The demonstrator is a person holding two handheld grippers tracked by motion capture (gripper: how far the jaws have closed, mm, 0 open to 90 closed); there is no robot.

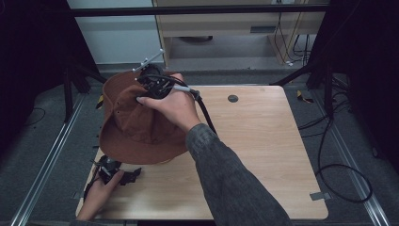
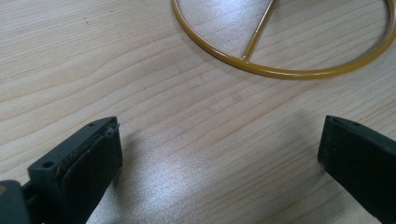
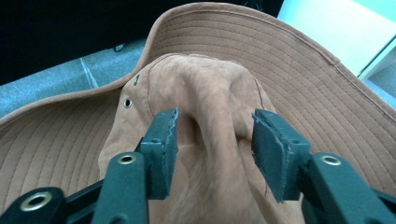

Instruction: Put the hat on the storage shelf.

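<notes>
Brown hat [image 3: 205, 107], right claw [image 3: 215, 140] half open around its crown fold, left claw [image 2: 219, 158] open, empty

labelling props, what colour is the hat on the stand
Rust brown hat with a stitched brim; the right gripper view shows it best.

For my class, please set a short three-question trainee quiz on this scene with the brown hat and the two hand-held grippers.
1. True or false: the left hand-held gripper is clamped on the yellow wire ring.
2. Multiple choice: what stands between the jaws of the right hand-held gripper?
A. a fold of the brown hat at its crown
B. a black cable
C. the edge of a box
3. Short answer: at which corner of the wooden table is the left hand?

Key
1. False: its jaws stand wide apart over bare wood, and the ring lies beyond them.
2. A
3. The near left corner, in the high view.
</notes>
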